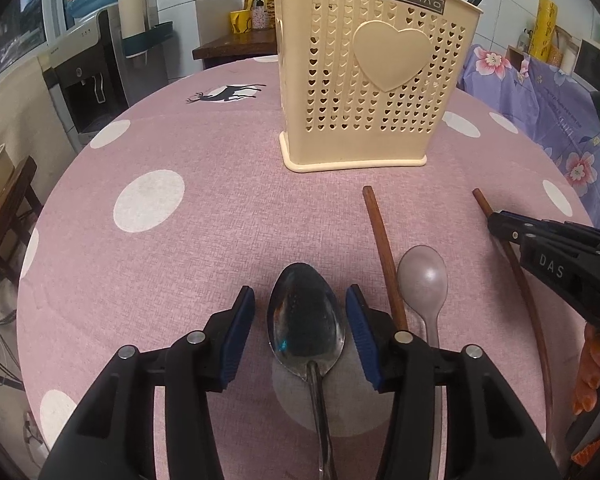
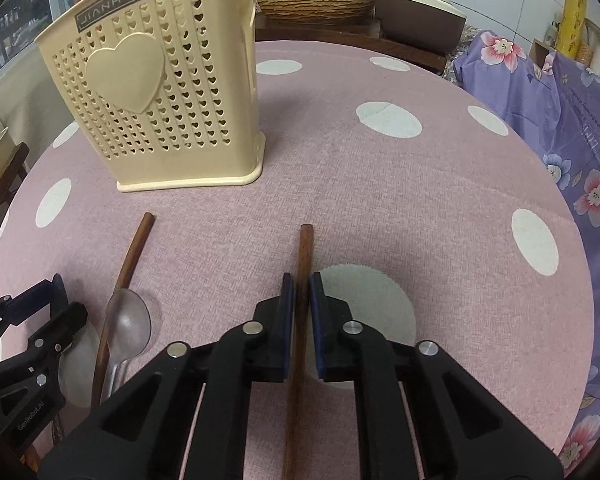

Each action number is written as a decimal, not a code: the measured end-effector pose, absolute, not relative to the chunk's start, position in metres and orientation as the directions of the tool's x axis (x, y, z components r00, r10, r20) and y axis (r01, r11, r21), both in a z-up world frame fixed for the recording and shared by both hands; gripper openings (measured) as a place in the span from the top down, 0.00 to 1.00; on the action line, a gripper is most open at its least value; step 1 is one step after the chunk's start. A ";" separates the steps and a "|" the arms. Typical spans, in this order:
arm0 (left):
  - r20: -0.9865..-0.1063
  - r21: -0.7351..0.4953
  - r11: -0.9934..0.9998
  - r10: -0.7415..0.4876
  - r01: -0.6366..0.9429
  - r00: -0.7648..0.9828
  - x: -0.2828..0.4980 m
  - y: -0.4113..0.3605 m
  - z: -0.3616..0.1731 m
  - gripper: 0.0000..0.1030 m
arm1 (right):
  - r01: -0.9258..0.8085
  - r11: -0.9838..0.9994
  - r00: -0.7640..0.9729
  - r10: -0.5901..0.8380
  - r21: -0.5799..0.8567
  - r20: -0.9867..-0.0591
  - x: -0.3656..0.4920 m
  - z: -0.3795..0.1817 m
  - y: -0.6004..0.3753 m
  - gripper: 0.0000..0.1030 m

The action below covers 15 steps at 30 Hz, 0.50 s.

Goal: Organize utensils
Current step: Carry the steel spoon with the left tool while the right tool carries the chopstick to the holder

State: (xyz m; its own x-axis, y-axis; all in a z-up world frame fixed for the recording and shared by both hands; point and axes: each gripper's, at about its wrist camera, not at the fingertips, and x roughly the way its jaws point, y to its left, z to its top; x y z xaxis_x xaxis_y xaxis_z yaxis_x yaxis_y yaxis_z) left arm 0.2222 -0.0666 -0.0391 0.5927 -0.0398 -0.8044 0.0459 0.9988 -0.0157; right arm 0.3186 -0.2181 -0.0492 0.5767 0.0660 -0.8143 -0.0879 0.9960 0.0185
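Brown wooden chopstick [image 2: 303, 280]: flat on pink polka-dot tabletop [image 2: 380, 200], clamped in right gripper [image 2: 301, 300], jaws pinched on it.
Lift: raise level w/o tilt, then tip into cream perforated plastic holder [image 2: 152, 92].
Left gripper [image 1: 300, 320]: jaws apart, straddling steel spoon [image 1: 306, 320], not gripping.
Risk: 2nd chopstick [image 2: 128, 256] & translucent plastic spoon [image 2: 128, 324] nearby; keep clear.

My counter [image 1: 204, 152] wears a pink cloth with white dots. On it stand a cream utensil holder [image 1: 364, 80], and nearer me lie a metal spoon [image 1: 306, 320], a plastic spoon [image 1: 422, 276] and two brown chopsticks [image 1: 384, 256].
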 end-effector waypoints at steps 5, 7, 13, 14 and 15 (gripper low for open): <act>-0.803 -0.007 0.998 -0.041 0.058 0.594 0.225 -0.071 -0.039 0.64 | -0.091 0.996 0.582 0.071 0.022 -0.810 0.321 -0.049 -0.217 0.92; -0.803 -0.013 0.998 -0.050 0.066 0.593 0.225 -0.071 -0.038 0.64 | -0.091 0.995 0.584 0.083 0.036 -0.808 0.321 -0.049 -0.219 0.92; -0.769 -0.068 0.994 -0.104 0.081 0.631 0.221 -0.065 -0.022 0.64 | -0.098 0.989 0.617 0.148 0.110 -0.773 0.315 -0.037 -0.226 0.92; -0.760 -0.086 0.992 -0.122 0.088 0.639 0.220 -0.063 -0.018 0.64 | -0.104 0.987 0.629 0.161 0.124 -0.760 0.311 -0.032 -0.228 0.92; -0.750 -0.102 0.990 -0.140 0.097 0.647 0.219 -0.061 -0.013 0.64 | -0.108 0.985 0.646 0.174 0.137 -0.743 0.307 -0.023 -0.230 0.92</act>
